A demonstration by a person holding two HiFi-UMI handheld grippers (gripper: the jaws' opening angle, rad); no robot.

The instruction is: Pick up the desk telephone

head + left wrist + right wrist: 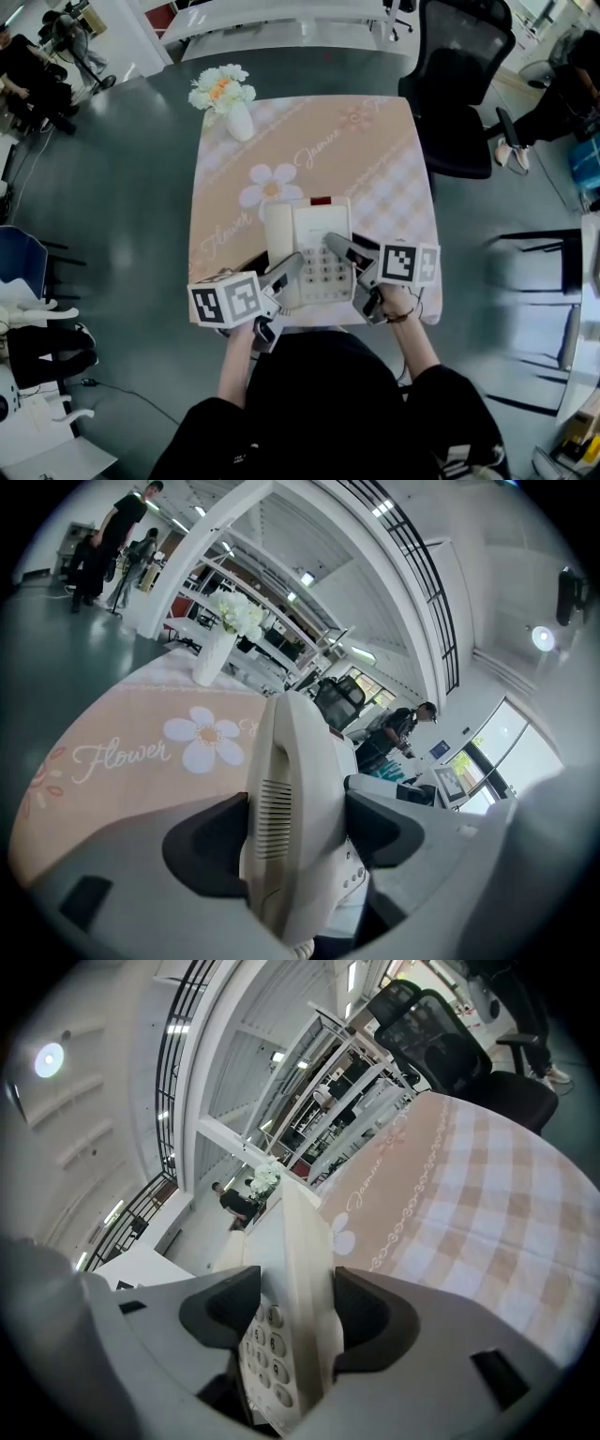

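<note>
Bright, even overhead lighting; gripper views show fisheye distortion, dark corners, and, in the left, lamp (542, 637) glare at 2 o'clock.

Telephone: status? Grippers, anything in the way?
Left gripper shut on telephone, handset side. Right gripper shut on keypad side. Near table edge. Vase far back, not in the way.

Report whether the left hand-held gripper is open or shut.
Shut: the left hand-held gripper has both dark pads pressed against the cream plastic desk telephone.
</note>
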